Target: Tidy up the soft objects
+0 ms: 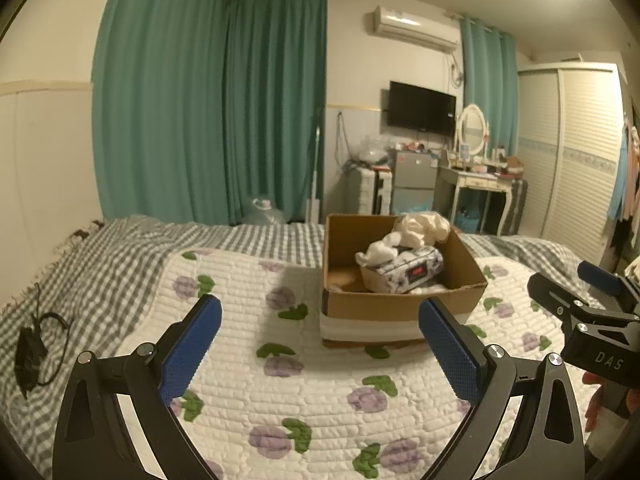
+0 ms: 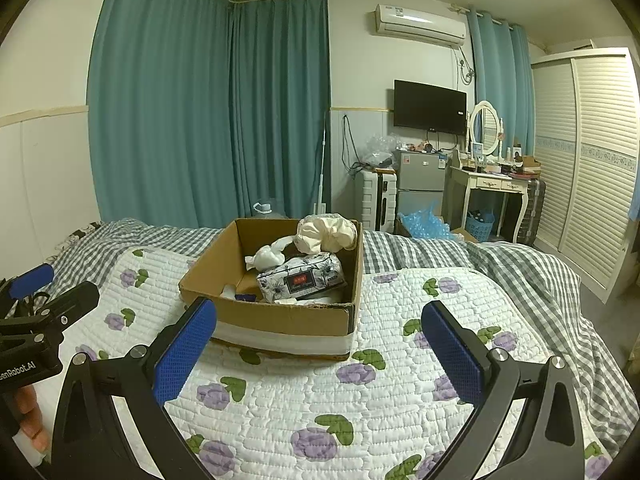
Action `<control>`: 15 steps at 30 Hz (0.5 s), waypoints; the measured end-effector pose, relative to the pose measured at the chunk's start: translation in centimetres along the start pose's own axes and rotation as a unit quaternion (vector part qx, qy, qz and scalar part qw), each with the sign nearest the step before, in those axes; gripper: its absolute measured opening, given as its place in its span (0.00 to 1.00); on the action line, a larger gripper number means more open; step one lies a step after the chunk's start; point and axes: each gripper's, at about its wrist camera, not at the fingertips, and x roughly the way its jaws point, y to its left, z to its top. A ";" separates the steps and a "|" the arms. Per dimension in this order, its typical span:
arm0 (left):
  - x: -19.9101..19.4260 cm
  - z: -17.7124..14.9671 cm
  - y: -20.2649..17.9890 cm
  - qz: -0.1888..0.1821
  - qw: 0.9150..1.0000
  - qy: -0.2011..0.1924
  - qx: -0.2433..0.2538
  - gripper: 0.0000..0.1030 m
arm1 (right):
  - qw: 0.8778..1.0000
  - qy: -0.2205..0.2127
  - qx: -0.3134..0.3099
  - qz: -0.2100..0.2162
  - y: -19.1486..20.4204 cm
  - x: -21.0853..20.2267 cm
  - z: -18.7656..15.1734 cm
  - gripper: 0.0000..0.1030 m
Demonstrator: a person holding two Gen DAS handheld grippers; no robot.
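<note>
Left tongs (image 1: pixel 320 348): jaws spread wide, holding nothing, above the quilt (image 1: pixel 248 400).
Right tongs (image 2: pixel 320 354): likewise wide apart and empty.
Cardboard box (image 2: pixel 280 320): just ahead of both tongs, on the quilt.
Contents: tissue pack (image 2: pixel 302 282), white cloth (image 2: pixel 268 258), cream cloth (image 2: pixel 326 234) over the far rim.
Advice: any further soft piece wants a pinch mid-fold, then release low inside the box.
Writing: "DAS" on right tongs; "enRobot.AI" on left; pack's red label unreadable.
</note>
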 end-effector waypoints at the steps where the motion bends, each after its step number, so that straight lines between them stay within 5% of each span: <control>1: 0.0 0.0 0.0 -0.001 1.000 0.000 0.000 0.98 | 1.000 0.000 0.000 0.000 0.0 0.0 0.0 1.00; 15: 0.0 0.0 0.0 0.000 1.000 0.001 -0.001 0.98 | 1.000 0.000 -0.001 0.000 0.0 0.0 0.0 1.00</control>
